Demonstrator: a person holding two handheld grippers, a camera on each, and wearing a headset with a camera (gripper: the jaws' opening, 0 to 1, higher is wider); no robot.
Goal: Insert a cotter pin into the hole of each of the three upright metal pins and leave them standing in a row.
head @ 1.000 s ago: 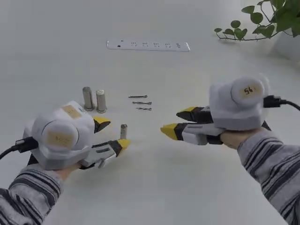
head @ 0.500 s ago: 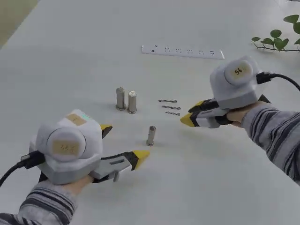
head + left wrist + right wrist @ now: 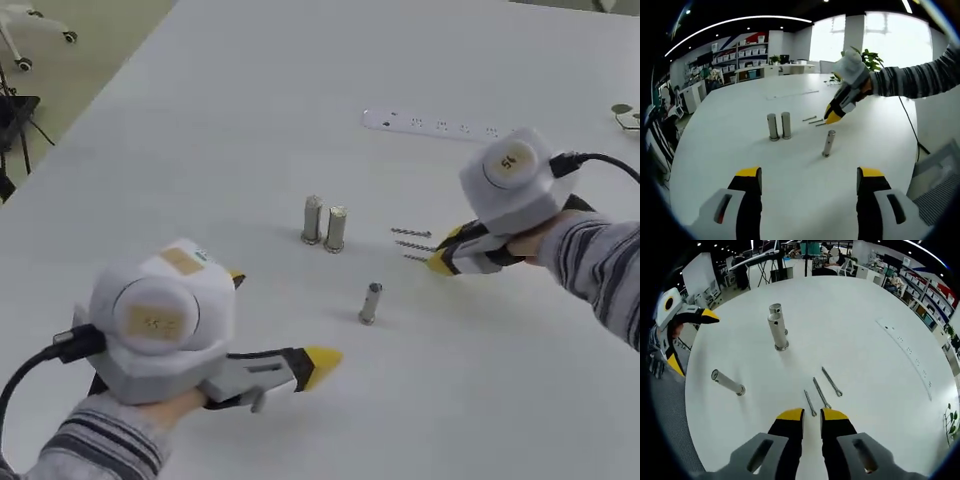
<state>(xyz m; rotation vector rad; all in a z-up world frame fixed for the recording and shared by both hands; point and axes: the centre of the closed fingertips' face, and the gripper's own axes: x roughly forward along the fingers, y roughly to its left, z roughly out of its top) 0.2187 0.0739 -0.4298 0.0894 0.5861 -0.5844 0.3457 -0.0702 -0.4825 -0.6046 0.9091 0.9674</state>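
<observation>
Two upright metal pins [image 3: 313,220] [image 3: 336,229] stand side by side on the white table [image 3: 200,150]. A third metal pin [image 3: 371,303] stands alone, nearer to me. Three cotter pins [image 3: 414,245] lie flat to the right of the pair. My right gripper [image 3: 440,263] hovers low at their right end. In the right gripper view its jaws leave a narrow gap, and the nearest cotter pin [image 3: 810,404] ends just ahead of it. My left gripper [image 3: 280,320] is wide open and holds nothing, short of the lone metal pin [image 3: 828,143].
A white power strip [image 3: 440,126] lies at the far side of the table. A plant leaf [image 3: 630,115] shows at the right edge. A chair base [image 3: 35,25] stands on the floor beyond the table's left edge.
My right gripper has moved forward and down to the cotter pins, and its jaws have narrowed. My left gripper has drawn back from the lone pin. The head camera has swung left.
</observation>
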